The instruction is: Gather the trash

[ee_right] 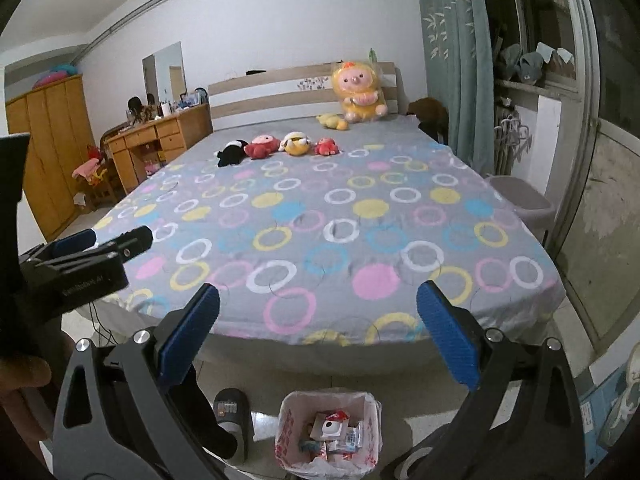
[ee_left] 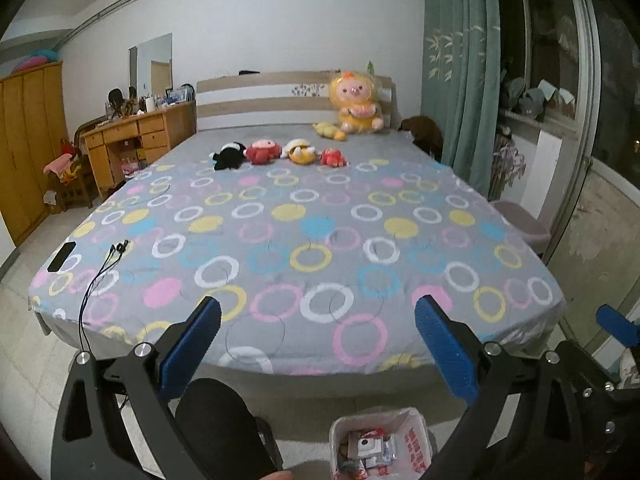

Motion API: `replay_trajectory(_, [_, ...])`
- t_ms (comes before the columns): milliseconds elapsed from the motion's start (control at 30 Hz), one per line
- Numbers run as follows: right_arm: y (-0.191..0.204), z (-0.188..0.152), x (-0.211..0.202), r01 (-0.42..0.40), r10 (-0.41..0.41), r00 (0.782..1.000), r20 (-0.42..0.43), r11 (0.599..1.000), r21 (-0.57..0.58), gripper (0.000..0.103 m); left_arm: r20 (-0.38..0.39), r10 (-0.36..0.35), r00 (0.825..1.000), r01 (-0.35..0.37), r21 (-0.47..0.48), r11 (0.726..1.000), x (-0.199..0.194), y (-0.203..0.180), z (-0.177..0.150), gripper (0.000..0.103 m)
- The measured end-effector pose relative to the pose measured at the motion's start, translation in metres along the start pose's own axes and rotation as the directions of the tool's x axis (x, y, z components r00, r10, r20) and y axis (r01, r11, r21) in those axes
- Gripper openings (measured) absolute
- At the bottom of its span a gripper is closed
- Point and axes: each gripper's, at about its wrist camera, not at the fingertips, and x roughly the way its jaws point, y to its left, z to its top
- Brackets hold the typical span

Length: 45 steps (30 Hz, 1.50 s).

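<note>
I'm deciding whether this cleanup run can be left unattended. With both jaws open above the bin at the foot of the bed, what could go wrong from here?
1. The black phone and earphones lie at the bed's corner, the cable hanging over the edge; they could be taken for trash or snagged.
2. The lined trash bin looks fairly full of wrappers, so more items may spill.
3. A slippered foot stands right beside the bin and could knock it.

Trash bin (ee_left: 416, 432) cut off by the bottom edge in the left wrist view, wrappers (ee_right: 334, 436) inside too small to read. Dark leg (ee_left: 220, 428) hiding floor and the bed's (ee_left: 304, 220) foot. Left gripper (ee_right: 84, 240) partly out of frame at left. Desk clutter (ee_left: 132, 104) too small to tell.
</note>
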Motion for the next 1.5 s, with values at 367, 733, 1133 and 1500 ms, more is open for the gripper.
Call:
replay_trajectory(367, [0.004, 0.002, -0.003, 0.001, -0.001, 1.000, 0.006, 1.000, -0.009, 0.096, 0.056, -0.001, 0.998, 0.001, -0.004, 1.000, -0.021, 0.004, 0.010, 0.095])
replay_trajectory(733, [0.008, 0.002, -0.004, 0.007, -0.007, 1.000, 0.004, 1.000, -0.010, 0.096, 0.052, -0.003, 0.999, 0.004, -0.010, 1.000, -0.025, 0.005, 0.015, 0.095])
replay_trajectory(1133, [0.009, 0.001, -0.008, -0.004, 0.004, 1.000, 0.016, 1.000, -0.016, 0.096, 0.060, 0.000, 0.998, 0.001, -0.017, 1.000, -0.031, 0.001, 0.017, 0.095])
replay_trajectory(1500, [0.005, 0.000, -0.009, -0.005, 0.005, 1.000, 0.013, 1.000, -0.011, 0.096, 0.066, 0.003, 0.998, -0.002, -0.018, 1.000, -0.033, -0.001, 0.016, 0.095])
